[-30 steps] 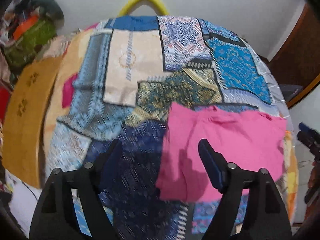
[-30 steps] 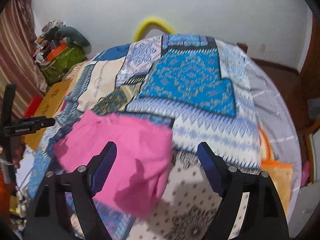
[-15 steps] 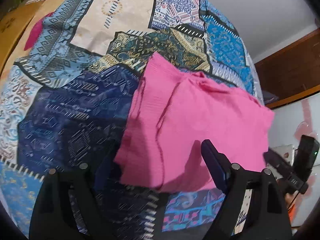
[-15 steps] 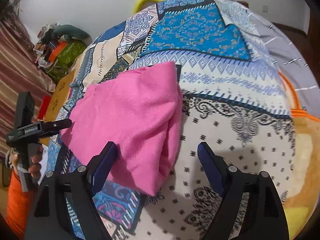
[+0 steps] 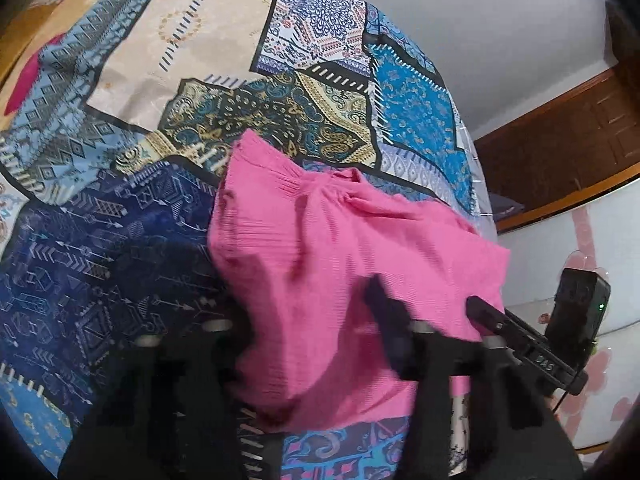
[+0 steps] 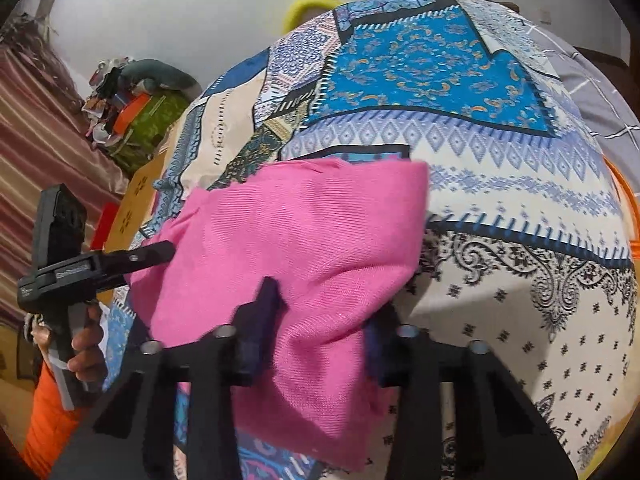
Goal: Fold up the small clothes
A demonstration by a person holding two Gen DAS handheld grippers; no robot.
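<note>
A pink garment (image 5: 320, 248) lies on the patchwork bedspread (image 5: 120, 240), its near edge rumpled into folds. My left gripper (image 5: 312, 332) straddles the near left part of that edge. Its blurred jaws are closing, with pink cloth bunched between the pads. In the right wrist view the same pink garment (image 6: 304, 232) fills the gap of my right gripper (image 6: 320, 332), whose jaws are also closing on the near right edge. Each view shows the other tool at the side: the right gripper (image 5: 520, 340) and the left gripper (image 6: 132, 258), which a hand (image 6: 86, 344) holds.
The bedspread (image 6: 520, 240) covers the whole bed, with a yellow hoop (image 6: 308, 4) at its far end. A pile of clutter (image 6: 136, 108) and a striped curtain (image 6: 36, 128) stand to the left. A wooden door (image 5: 580, 120) is at the right.
Both grippers sank toward the bed and came over the garment's near edge. Their jaws went from wide open to closing on the pink cloth, which now bunches between them.
</note>
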